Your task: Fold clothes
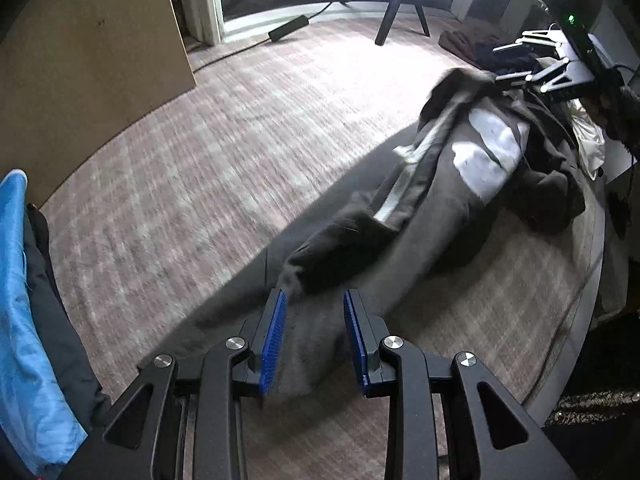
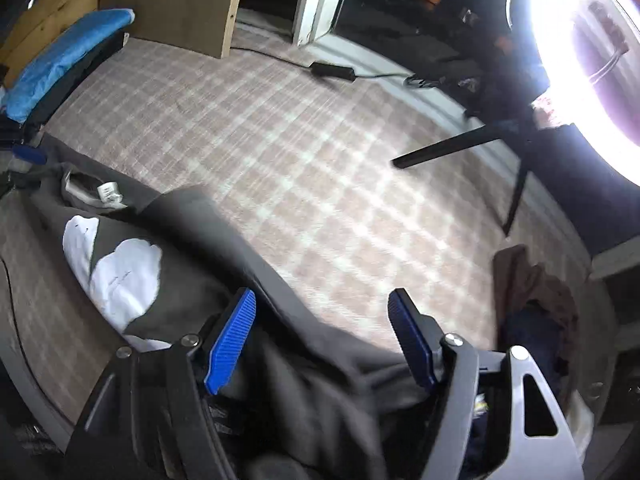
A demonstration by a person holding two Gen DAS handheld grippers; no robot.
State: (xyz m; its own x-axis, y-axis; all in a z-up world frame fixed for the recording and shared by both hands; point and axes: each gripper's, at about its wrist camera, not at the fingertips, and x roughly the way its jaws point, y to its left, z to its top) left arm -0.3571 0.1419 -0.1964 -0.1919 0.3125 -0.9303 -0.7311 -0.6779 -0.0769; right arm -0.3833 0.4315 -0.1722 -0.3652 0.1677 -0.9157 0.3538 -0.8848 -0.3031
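A dark grey garment, apparently trousers turned so the white pocket linings show, lies stretched and rumpled across a round table covered in a pale checked cloth. The left gripper hovers at the cuff end of the garment, its blue-padded fingers apart with cloth lying below the gap, nothing pinched. The right gripper sits at the opposite, waist end, fingers spread wide with grey fabric bunched between and beneath them; they are not closed on it.

Judging by the twisted lie of the cloth, the step at hand is likely straightening the garment. Doing it well would mean each gripper taking a firm bite of a single edge, then drawing the two ends apart so the legs lie flat before any crease is set.

The left wrist view alone shows the garment's full length and the right gripper beyond its far end. The right wrist view alone shows a white label on the garment, a brown heap of clothes near the waist end, and a blue folded stack past the cuff end.
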